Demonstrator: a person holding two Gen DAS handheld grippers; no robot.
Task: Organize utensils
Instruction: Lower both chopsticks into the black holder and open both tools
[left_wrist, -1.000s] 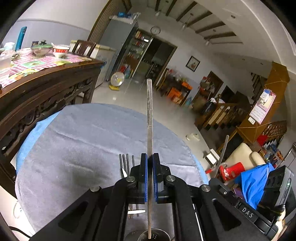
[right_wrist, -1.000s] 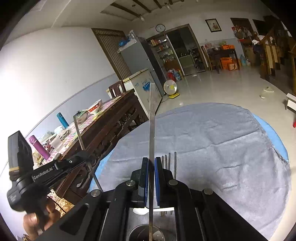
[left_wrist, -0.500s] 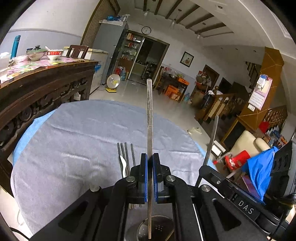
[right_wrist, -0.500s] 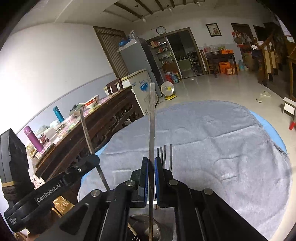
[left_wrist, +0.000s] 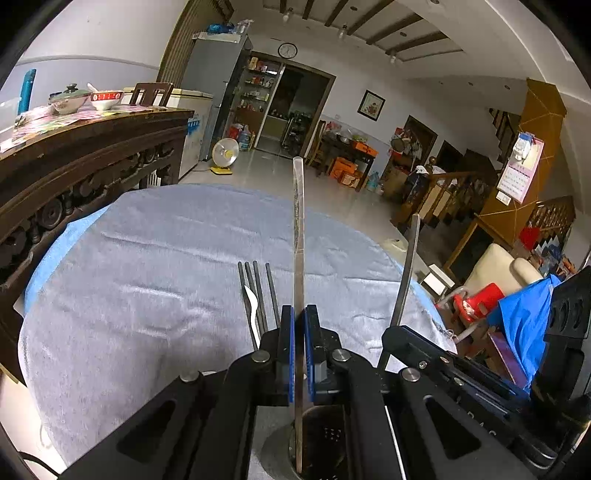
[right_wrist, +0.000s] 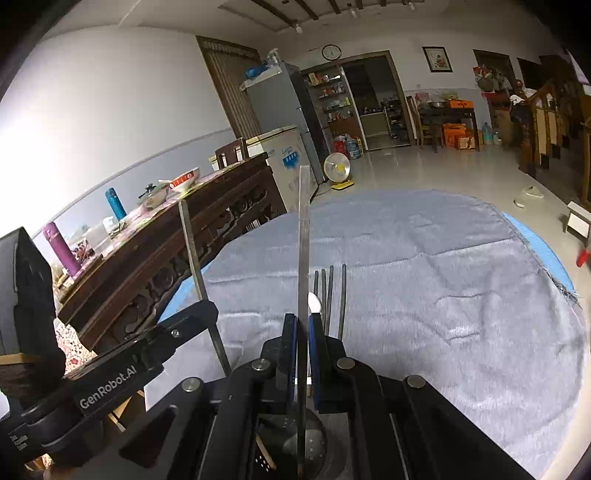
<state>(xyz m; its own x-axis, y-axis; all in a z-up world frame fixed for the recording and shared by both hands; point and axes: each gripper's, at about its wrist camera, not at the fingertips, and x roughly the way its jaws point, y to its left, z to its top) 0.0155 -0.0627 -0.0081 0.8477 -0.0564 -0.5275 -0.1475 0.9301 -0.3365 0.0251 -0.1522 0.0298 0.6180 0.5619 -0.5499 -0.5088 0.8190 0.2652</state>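
metal chopstick (left_wrist: 298, 236) over perforated holder (left_wrist: 325, 439)

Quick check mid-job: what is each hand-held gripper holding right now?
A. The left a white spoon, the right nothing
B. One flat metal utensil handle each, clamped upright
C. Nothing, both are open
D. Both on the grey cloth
B: the left hand-held gripper is shut on a flat metal handle, and the right hand-held gripper on its own metal handle, both above a perforated metal holder.
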